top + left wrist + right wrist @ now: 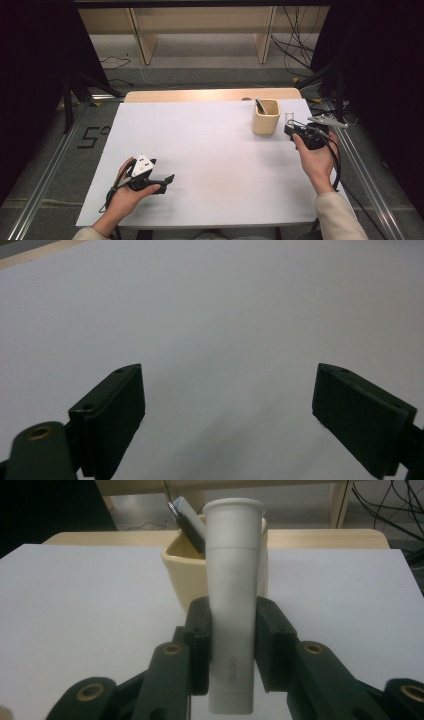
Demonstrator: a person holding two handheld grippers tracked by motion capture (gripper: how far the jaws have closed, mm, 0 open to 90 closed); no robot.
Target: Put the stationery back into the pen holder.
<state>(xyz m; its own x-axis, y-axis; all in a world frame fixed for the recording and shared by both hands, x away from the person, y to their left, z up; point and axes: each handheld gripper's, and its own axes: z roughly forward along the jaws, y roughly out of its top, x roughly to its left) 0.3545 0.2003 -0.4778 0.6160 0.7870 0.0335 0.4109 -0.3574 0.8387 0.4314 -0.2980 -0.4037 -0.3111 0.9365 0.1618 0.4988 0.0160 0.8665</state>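
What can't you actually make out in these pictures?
- Tube's lettering: on the white tube, held upright by the right gripper, the right gripper view shows grey print too blurred to read.
- Cup's contents: the beige cup holds a dark flat object; the cup wall and the tube hide its lower part.
- Tube in the high view: too small, mostly behind the gripper.
- Left gripper: open over bare white board.

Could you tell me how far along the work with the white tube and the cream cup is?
Done: a dark item already stands in the cream cup. In hand: the right gripper clamps the white tube upright beside the cup. Left: probably getting it into the cup. The left gripper rests open.
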